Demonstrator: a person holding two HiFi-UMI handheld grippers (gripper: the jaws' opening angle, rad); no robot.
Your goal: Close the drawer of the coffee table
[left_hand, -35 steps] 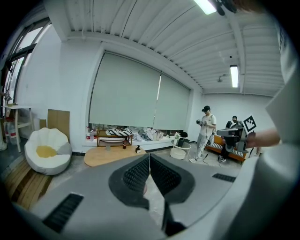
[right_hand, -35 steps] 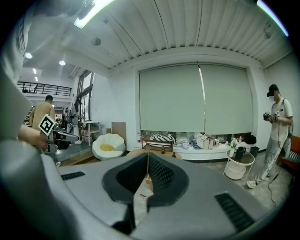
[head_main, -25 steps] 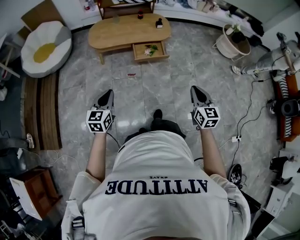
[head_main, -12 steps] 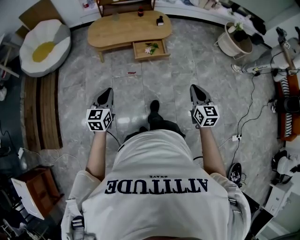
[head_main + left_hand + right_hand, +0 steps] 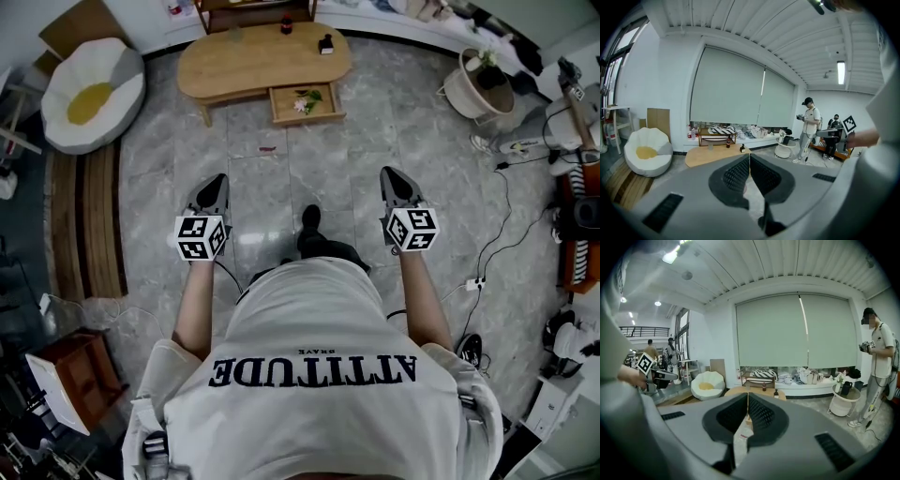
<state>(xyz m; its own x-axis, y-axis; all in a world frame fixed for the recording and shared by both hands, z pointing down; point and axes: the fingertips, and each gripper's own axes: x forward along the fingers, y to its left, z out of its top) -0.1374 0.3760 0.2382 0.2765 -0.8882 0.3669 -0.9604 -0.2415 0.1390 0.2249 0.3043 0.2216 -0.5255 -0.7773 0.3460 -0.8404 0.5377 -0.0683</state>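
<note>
Both grippers are held forward, one on each side of the body, and point toward the far end of the room. The left gripper (image 5: 216,187) has its jaws fully closed, pad against pad, with nothing between them. The right gripper (image 5: 392,180) is closed and empty in the same way. Closed jaws probably suit this task, since a drawer front needs a push and not a grasp.

The drawer (image 5: 305,103) stands pulled out from the front of the coffee table (image 5: 216,70), facing the person and well apart from both grippers. It holds a small item, possibly a flower sprig, too small to identify. The approach is not yet complete.

The wooden surface (image 5: 267,56) carries two small dark bottles (image 5: 325,43) near its far edge. The floor (image 5: 281,178) is grey marble tile. A white beanbag seat (image 5: 92,94) lies left of the coffee table, a white basket stand (image 5: 483,84) to its right, and cables (image 5: 497,234) trail along the floor on the right.
</note>
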